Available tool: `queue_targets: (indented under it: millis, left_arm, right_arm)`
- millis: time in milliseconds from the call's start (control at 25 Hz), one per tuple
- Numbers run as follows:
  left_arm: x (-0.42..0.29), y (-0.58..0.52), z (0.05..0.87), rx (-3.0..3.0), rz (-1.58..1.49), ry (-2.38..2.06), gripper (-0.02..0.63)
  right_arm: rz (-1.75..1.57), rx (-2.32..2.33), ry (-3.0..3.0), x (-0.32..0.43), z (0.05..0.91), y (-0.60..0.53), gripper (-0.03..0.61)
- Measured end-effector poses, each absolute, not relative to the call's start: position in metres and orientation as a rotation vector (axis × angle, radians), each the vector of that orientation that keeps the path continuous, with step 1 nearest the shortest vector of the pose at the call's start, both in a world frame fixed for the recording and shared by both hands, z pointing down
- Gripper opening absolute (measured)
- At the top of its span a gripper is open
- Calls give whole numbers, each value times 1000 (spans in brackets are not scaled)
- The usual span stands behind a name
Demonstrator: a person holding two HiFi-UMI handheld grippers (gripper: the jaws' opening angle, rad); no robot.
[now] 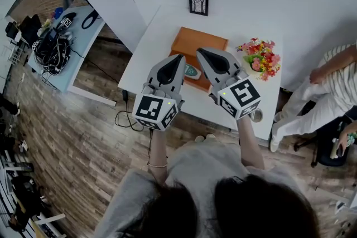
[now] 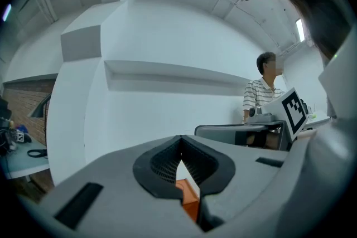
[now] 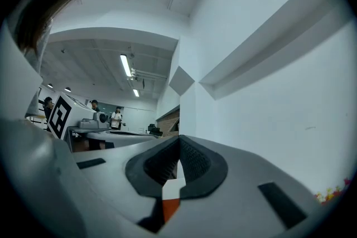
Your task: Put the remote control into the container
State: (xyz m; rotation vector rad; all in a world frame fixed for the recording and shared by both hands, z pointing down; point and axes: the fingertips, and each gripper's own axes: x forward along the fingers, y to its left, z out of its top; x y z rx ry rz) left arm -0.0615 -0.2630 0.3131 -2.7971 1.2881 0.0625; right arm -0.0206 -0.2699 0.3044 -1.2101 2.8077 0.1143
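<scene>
On the white table (image 1: 162, 30) lies a flat orange rectangular container (image 1: 207, 42), with a small black-framed picture (image 1: 198, 3) standing beyond it at the far edge and a bunch of colourful flowers (image 1: 260, 57) to its right. A small pale remote control (image 1: 192, 71) with a teal face shows over the near part of the container. Only one rounded end of it is visible in the gap between the two claws, so its long axis and the way it points cannot be told.

The left claw (image 1: 179, 58) is held over the near side of the table and points away from the person, towards the container. In the left gripper view the left claw (image 2: 180, 142) has its jaws closed tip to tip with nothing between them, and a sliver of orange shows below. The right claw (image 1: 200, 52) points the same way, leaning in so that its tip is near the left one but apart from it. In the right gripper view the right claw (image 3: 179, 139) is likewise closed and empty.

A seated person (image 1: 334, 81) in a striped shirt is at the right, beside the table
</scene>
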Motion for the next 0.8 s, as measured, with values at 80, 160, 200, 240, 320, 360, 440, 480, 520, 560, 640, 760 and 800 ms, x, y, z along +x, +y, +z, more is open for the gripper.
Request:
queue_targets:
  millis: [80,160,200,240,320,360,440,480,520,560,640,760,800]
  left_arm:
    - [-60,-260,313,-2797,58,1287,3]
    - [-60,-258,313,-2800,56,1289,3]
    - [-60,-257,314,-2801,54,1290,3]
    - [-59,-256,315,-2801,51,1291,3]
    - [-56,-253,316,-2800,50,1290,3]
    - [-54,-253,316,-2799,51,1287,3]
    - [-52,-253,315,-2795,50,1281,3]
    - [-52,-253,315,-2794,49,1278,3]
    - [-52,-253,315,-2794,50,1276,3]
    - [-52,-252,315,-2794,50,1275,3]
    - [-51,-250,316,-2795,49,1272,3]
    - [-47,-249,314,-2801,46,1264,3]
    - [-46,-249,314,-2802,44,1262,3]
  right_arm:
    - [116,-1205,2806,-21,305,-267,-3]
    - [115,-1197,2803,-21,305,-265,-3]
    - [114,-1192,2801,-21,305,-264,-3]
    - [114,-1189,2799,-20,306,-263,-3]
    - [114,-1188,2796,-16,307,-261,-3]
    - [115,-1190,2794,-15,308,-261,-3]
    - [118,-1193,2791,-13,309,-261,-2]
    - [118,-1195,2790,-13,309,-262,-3]
    - [119,-1197,2789,-13,310,-262,-3]
    - [120,-1197,2790,-14,311,-262,-3]
    - [121,-1196,2791,-13,311,-260,-2]
    - [125,-1194,2790,-10,309,-259,-3]
    - [127,-1194,2790,-9,308,-258,-2]
